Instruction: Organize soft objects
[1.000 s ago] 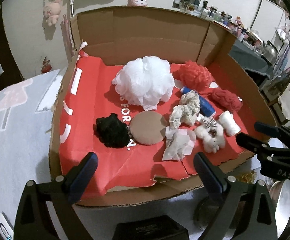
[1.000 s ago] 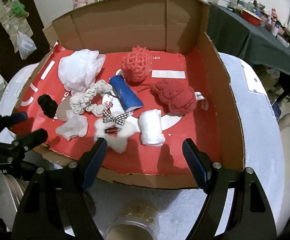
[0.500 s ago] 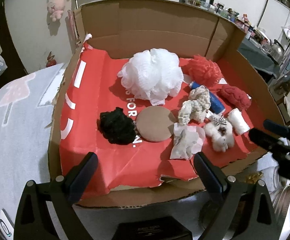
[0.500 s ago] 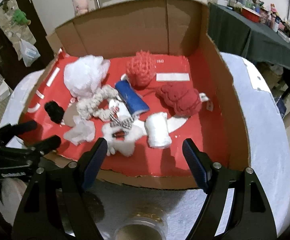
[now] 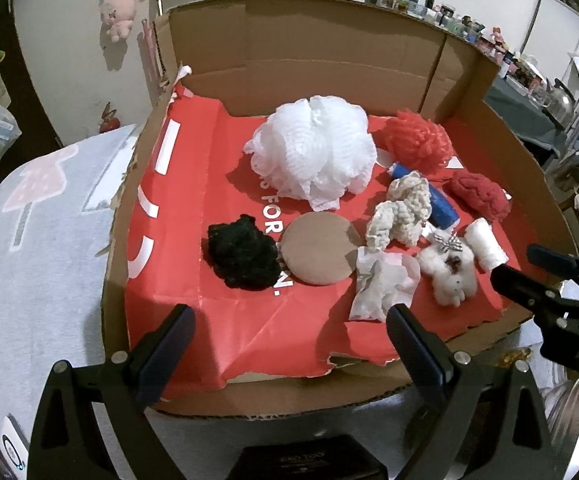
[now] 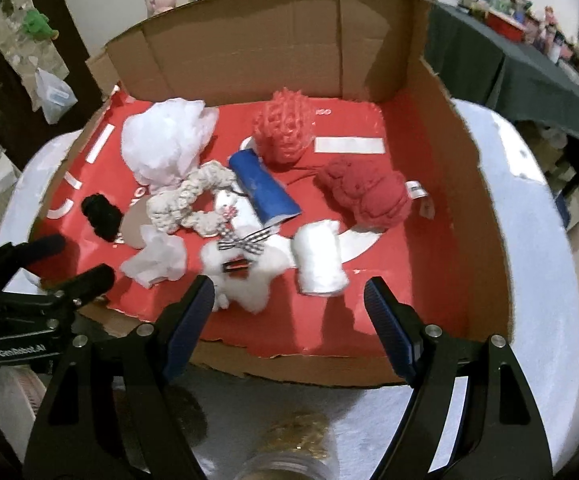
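Note:
A cardboard box (image 5: 305, 60) with a red floor holds several soft things: a white mesh pouf (image 5: 313, 156), a black scrunchie (image 5: 241, 258), a tan round pad (image 5: 317, 254), a cream knit scrunchie (image 5: 403, 214), a crumpled white tissue (image 5: 381, 284), a fluffy white bow clip (image 6: 245, 272), a white roll (image 6: 319, 264), a blue tube (image 6: 263, 190), a red-orange knit ball (image 6: 285, 130) and a dark red knit piece (image 6: 367, 196). My left gripper (image 5: 289, 340) is open and empty at the box's near edge. My right gripper (image 6: 289, 316) is open and empty before the bow clip and roll.
The box (image 6: 485, 200) rests on a pale patterned cloth (image 5: 29, 240). A jar mouth (image 6: 285, 464) sits below the right gripper. A dark-clothed table (image 6: 529, 72) with clutter stands at the right. Plush toys hang on the wall (image 5: 119, 12) behind.
Both grippers have drawn nearer the box's front edge; the right one has tilted slightly, bringing the bow clip and roll closer. Nothing in the box has moved.

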A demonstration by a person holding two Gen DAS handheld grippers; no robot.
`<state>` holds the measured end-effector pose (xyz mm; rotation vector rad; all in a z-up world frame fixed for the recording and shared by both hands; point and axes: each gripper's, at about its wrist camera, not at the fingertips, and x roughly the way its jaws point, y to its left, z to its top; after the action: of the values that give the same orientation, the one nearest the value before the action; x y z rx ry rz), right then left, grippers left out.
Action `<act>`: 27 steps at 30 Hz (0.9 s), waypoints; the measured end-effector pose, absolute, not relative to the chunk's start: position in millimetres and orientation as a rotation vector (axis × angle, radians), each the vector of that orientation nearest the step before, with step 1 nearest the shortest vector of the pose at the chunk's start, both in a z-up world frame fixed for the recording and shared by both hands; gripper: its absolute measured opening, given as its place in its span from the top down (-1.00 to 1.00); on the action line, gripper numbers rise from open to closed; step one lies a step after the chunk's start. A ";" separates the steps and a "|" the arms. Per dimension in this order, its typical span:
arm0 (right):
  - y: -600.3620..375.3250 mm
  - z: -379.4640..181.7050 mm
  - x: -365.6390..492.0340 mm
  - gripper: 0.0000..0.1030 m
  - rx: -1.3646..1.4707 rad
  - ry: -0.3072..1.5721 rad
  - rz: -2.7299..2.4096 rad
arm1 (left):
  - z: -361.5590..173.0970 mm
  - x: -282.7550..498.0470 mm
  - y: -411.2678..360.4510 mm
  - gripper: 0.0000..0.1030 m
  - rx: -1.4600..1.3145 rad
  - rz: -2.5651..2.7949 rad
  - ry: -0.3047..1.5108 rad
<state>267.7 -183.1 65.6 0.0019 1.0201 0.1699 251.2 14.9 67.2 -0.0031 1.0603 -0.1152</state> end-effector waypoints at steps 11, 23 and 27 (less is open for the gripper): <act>-178.9 61.2 264.0 -0.50 -0.044 1.041 0.153 | 66.9 252.6 15.4 -0.91 -0.001 -0.110 1.060; -180.8 60.0 263.3 -0.50 -0.030 1.045 0.154 | 67.4 251.4 14.5 -0.91 0.001 -0.103 1.053; -181.2 59.8 262.7 -0.50 -0.030 1.043 0.153 | 67.7 251.4 14.4 -0.91 0.001 -0.101 1.052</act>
<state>262.7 -181.2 59.8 -0.0300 1.0432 0.1533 251.4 14.4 67.7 0.0014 1.0520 -0.1011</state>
